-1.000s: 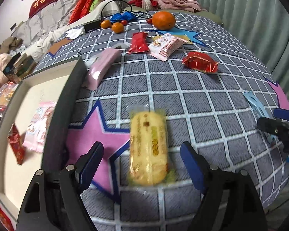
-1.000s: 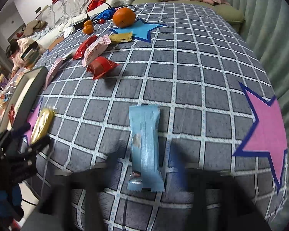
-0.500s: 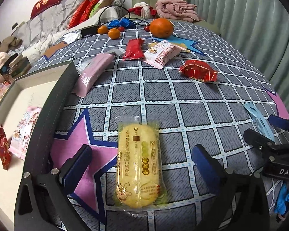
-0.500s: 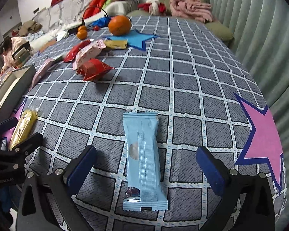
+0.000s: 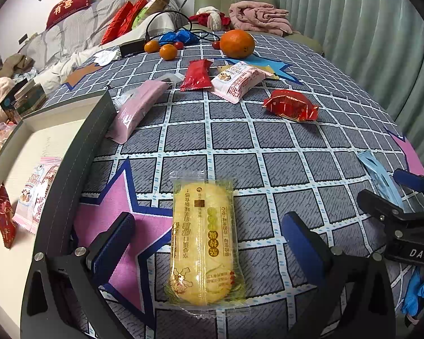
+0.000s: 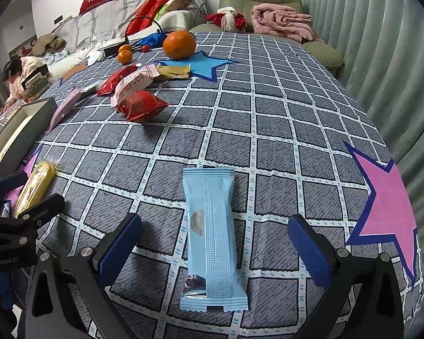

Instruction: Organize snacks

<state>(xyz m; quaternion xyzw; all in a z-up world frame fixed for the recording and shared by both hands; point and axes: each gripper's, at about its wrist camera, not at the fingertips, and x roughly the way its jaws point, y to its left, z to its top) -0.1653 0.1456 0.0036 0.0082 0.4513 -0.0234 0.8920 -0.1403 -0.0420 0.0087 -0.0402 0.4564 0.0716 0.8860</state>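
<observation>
Left gripper (image 5: 207, 233): jaws spread wide, having just finished opening; nothing clasped. Both blue pads stand clear of the yellow cake packet (image 5: 203, 240), which lies lengthwise between them on the checked tablecloth (image 5: 240, 135), its near end level with the pads, its far end reaching beyond them. The packet's left edge borders a pink star printed on the cloth.

Right gripper (image 6: 214, 240): jaws likewise spread wide after just opening; nothing clasped. The light blue packet (image 6: 212, 240) lies lengthwise between the pads, touching neither, a little left of centre.

Tray (image 5: 79, 152): dark-rimmed, at the left edge of the cloth, just left of the left gripper. Holds a pink-and-white packet (image 5: 35, 189) and a red packet (image 5: 2, 220).

Loose snacks, far part of the cloth, well apart from both grippers: a long pink packet (image 5: 138, 107) beside the tray's far corner; a red wrapper (image 5: 198, 75); a pink-and-white biscuit packet (image 5: 237, 80) just right of it; a crumpled red packet (image 5: 292, 108) further right and nearer.

Fruit, far edge: one large orange (image 5: 237, 43), two small oranges (image 5: 168, 51) to its left.
</observation>
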